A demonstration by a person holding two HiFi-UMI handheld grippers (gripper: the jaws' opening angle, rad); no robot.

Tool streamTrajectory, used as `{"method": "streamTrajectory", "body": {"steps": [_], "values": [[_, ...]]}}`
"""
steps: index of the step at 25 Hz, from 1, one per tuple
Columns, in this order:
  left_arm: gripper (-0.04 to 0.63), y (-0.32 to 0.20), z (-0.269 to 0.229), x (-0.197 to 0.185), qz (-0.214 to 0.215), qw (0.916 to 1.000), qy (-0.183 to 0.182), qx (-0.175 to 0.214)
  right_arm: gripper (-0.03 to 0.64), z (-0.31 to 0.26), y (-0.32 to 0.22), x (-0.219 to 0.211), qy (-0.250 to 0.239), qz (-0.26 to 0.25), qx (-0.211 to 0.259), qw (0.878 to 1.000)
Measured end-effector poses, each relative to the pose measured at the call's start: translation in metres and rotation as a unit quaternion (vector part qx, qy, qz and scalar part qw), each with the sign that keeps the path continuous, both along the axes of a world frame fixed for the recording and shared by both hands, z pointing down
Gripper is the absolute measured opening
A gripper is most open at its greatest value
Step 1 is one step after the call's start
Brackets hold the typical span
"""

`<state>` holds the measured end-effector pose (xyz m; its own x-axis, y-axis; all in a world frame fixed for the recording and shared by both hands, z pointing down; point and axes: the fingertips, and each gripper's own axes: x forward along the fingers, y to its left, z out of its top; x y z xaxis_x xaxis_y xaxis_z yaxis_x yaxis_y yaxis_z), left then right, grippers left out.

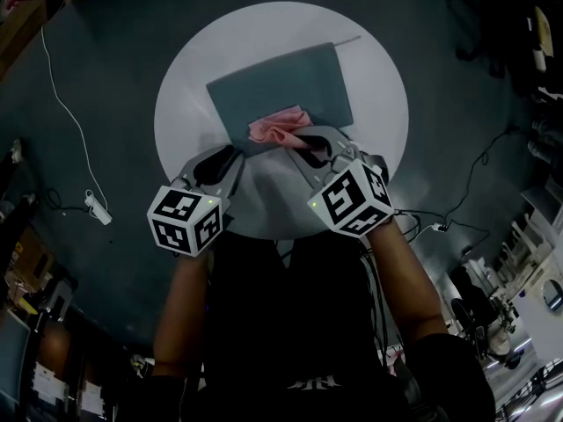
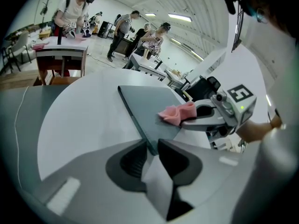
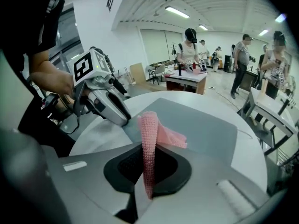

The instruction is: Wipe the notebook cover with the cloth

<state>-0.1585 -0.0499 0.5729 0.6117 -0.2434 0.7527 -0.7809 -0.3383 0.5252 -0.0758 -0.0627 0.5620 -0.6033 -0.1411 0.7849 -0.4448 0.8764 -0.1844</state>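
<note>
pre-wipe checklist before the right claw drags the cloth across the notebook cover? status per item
1. Right claw shut on the cloth: ok.
2. Cloth lying on the notebook cover, at its near edge: ok.
3. Left claw shut on the notebook's near corner, steadying it: ok.
4. Notebook closed and flat on the table: ok.
5. Cover beyond the cloth bare, nothing in the wipe path: ok.
6. How firmly the cloth presses on the cover: cannot tell.

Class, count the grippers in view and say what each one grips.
2. The left gripper grips a corner of the notebook; the right gripper grips the pink cloth.
</note>
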Motion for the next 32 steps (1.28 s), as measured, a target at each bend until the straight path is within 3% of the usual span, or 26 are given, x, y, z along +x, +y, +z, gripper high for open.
{"method": "streamTrajectory", "body": {"steps": [10, 21, 24, 28, 32], "values": [[0.081, 0.002, -0.001, 0.002, -0.008, 0.9998, -0.019, 0.006, 0.012, -0.001, -0.027, 0.086, 0.046, 0.067, 0.035, 0.996], [0.081, 0.007, -0.003, 0.008, -0.061, 0.9960, -0.063, 0.019, 0.012, -0.003, -0.038, 0.142, 0.075, 0.043, 0.062, 0.994], [0.081, 0.006, -0.005, 0.011, -0.079, 0.9939, -0.074, 0.024, 0.012, -0.014, -0.042, 0.153, 0.051, 0.050, 0.058, 0.996], [0.081, 0.011, -0.013, 0.013, -0.100, 0.9911, -0.083, 0.027, 0.014, -0.043, -0.041, 0.141, -0.025, 0.050, 0.042, 0.998], [0.080, 0.015, -0.057, 0.032, -0.097, 0.9914, -0.061, 0.062, 0.014, -0.095, -0.030, 0.111, -0.087, 0.020, 0.041, 0.995]]}}
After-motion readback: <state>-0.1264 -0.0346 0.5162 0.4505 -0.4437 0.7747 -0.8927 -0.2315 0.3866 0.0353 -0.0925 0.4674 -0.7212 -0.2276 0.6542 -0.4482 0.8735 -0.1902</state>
